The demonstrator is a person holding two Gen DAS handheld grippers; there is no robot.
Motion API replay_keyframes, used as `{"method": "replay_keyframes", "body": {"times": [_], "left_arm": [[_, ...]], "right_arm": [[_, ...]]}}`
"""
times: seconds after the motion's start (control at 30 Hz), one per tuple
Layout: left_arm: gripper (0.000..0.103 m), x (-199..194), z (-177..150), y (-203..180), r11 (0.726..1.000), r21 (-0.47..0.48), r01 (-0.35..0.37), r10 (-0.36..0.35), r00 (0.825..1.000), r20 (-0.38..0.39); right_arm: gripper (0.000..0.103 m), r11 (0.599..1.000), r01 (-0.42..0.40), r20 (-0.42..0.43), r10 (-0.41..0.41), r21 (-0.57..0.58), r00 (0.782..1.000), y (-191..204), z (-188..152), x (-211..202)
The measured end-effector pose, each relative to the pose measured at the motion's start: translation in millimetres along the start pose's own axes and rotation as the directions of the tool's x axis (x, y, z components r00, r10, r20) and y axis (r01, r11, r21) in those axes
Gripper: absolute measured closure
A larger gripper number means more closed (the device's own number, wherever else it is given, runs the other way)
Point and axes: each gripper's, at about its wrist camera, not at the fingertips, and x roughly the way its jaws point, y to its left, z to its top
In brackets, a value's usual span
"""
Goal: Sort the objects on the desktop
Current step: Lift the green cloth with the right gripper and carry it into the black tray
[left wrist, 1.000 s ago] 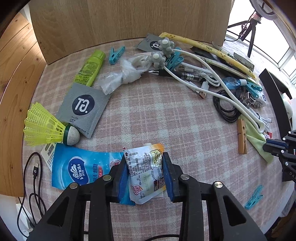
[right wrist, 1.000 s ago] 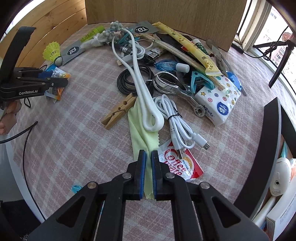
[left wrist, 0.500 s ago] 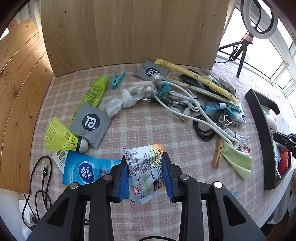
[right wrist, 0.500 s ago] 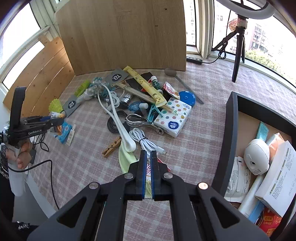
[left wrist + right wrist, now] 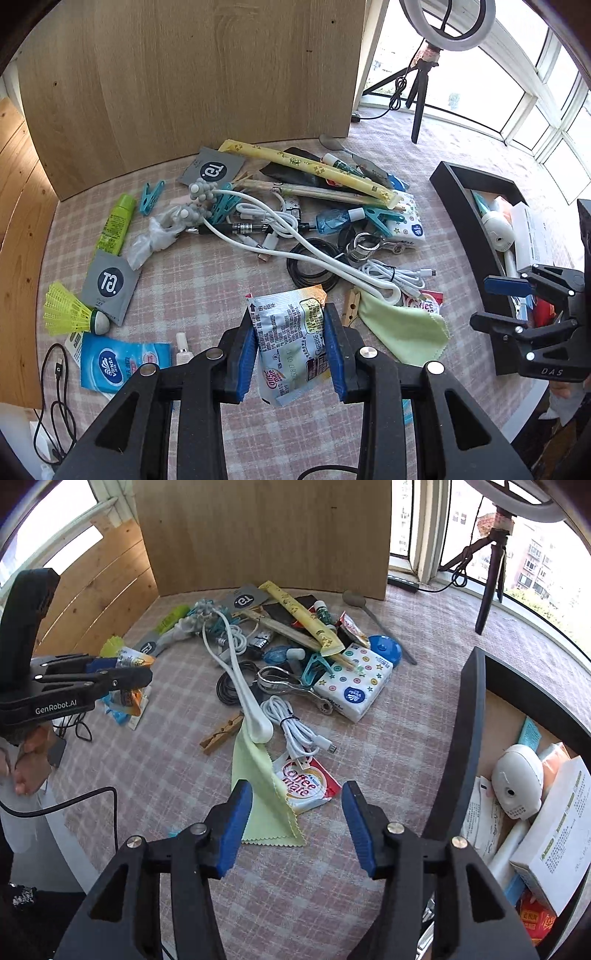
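A: How does the left hand-held gripper (image 5: 291,345) look?

B: It is made of black plastic arms with round silver screws at the joints, and its two fingers (image 5: 245,354) carry blue ribbed pads. From the side, white letters "GenRobot.AI" stand on its body.

A: And the right hand-held gripper (image 5: 297,825)?

B: The same build: black arms, silver screws, blue pads. On its side the small letters "DAS" can be read. A thin black cable hangs under the left one.

Both cameras sit high and look steeply down past their own jaws at the bench (image 5: 207,266). Each one sees the other tool, and both see the messy pile and the black box (image 5: 469,709).
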Motion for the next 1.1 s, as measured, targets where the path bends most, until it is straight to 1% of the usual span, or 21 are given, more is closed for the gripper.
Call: {"method": "replay_keyframes", "body": {"times": [0.07, 0.13, 0.3, 0.37, 0.4, 0.43, 0.47, 0.53, 0.63, 0.7, 0.8, 0.9, 1.0, 1.1], "left_arm": [[0.072, 2.4, -4.5, 6.9, 1.0, -0.014, -0.007, 0.007, 1.0, -0.011], [0.072, 6.9, -10.0, 14.3, 0.999, -0.028, -0.018, 0.017, 0.999, -0.027], [0.072, 24.0, -25.8, 32.3, 0.997, -0.075, -0.033, 0.027, 0.997, -0.072], [0.072, 32.5, -31.4, 37.4, 0.995, -0.095, -0.036, 0.027, 0.995, -0.093], [0.072, 36.3, -33.7, 39.1, 0.994, -0.102, -0.037, 0.027, 0.994, -0.103], [0.072, 39.2, -35.6, 40.0, 0.993, -0.107, -0.038, 0.026, 0.994, -0.111], [0.072, 40.8, -36.9, 40.1, 0.993, -0.11, -0.039, 0.026, 0.993, -0.115], [0.072, 40.1, -37.4, 38.3, 0.993, -0.109, -0.035, 0.023, 0.993, -0.114], [0.072, 32.9, -33.6, 30.7, 0.995, -0.092, -0.025, 0.016, 0.995, -0.098], [0.072, 27.5, -29.0, 24.0, 0.997, -0.08, -0.015, 0.008, 0.996, -0.088], [0.072, 18.4, -20.3, 8.5, 0.998, -0.056, 0.016, -0.02, 0.997, -0.07], [0.072, 8.2, -10.1, -14.9, 0.998, -0.016, 0.054, -0.054, 0.997, -0.048], [0.072, 0.6, 1.6, -46.6, 0.993, 0.03, 0.111, -0.11, 0.993, -0.032], [0.072, -1.1, 13.1, -87.8, 0.98, 0.09, 0.175, -0.173, 0.984, -0.032]], "right_arm": [[0.053, 0.999, 0.002, -0.037, -0.003, -0.049, 0.999, 14.4, 3.9, 21.5], [0.053, 0.994, 0.023, -0.063, -0.03, -0.105, 0.998, 26.5, 7.4, 39.6], [0.053, 0.978, 0.055, -0.109, -0.078, -0.2, 0.991, 44.4, 8.7, 67.0], [0.063, 0.969, 0.068, -0.116, -0.098, -0.239, 0.988, 50.3, 4.9, 72.5], [0.081, 0.965, 0.071, -0.123, -0.105, -0.253, 0.987, 52.3, 2.5, 74.7], [0.094, 0.963, 0.073, -0.126, -0.108, -0.259, 0.986, 53.1, 0.6, 75.5], [0.098, 0.964, 0.07, -0.122, -0.104, -0.256, 0.987, 52.3, -0.5, 74.1], [0.101, 0.976, 0.051, -0.108, -0.075, -0.213, 0.991, 45.5, -0.8, 65.8], [0.101, 0.994, 0.01, -0.061, -0.017, -0.11, 0.998, 27.2, -0.2, 41.9], [0.101, 0.998, 0.002, -0.026, -0.003, -0.059, 1.0, 15.3, -2.2, 23.6], [0.101, 1.0, 0.011, 0.032, -0.011, 0.001, 0.999, -4.0, -6.8, -7.1], [0.101, 0.997, 0.021, 0.08, -0.027, 0.076, 0.996, -24.6, -2.2, -38.3], [0.101, 0.984, 0.061, 0.111, -0.081, 0.167, 0.991, -51.0, -10.5, -62.4], [0.101, 0.958, 0.095, 0.127, -0.133, 0.27, 0.983, -86.5, -27.9, -89.3]]}}
